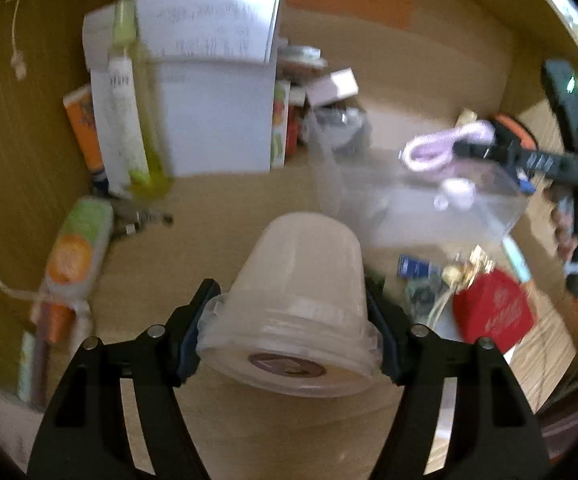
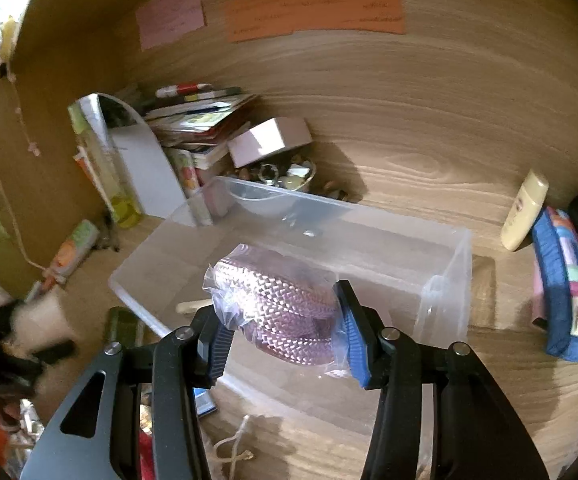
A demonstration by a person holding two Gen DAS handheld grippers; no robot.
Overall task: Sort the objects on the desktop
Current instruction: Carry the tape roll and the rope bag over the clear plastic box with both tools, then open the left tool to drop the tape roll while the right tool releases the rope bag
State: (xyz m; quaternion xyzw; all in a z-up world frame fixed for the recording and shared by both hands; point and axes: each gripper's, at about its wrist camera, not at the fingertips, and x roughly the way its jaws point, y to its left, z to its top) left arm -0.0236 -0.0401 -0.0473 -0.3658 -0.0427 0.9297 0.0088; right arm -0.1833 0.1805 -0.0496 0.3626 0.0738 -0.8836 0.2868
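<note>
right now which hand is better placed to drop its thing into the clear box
Right. The right gripper holds the bagged pink cord just over the clear box. The left gripper holds a plastic cup beside it.

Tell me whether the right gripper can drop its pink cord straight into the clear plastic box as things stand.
Probably yes. The right gripper holds the bagged pink braided cord just above the clear plastic box, which has no lid and looks nearly empty. The left gripper, gripping a translucent tub, is off to the side.
</note>
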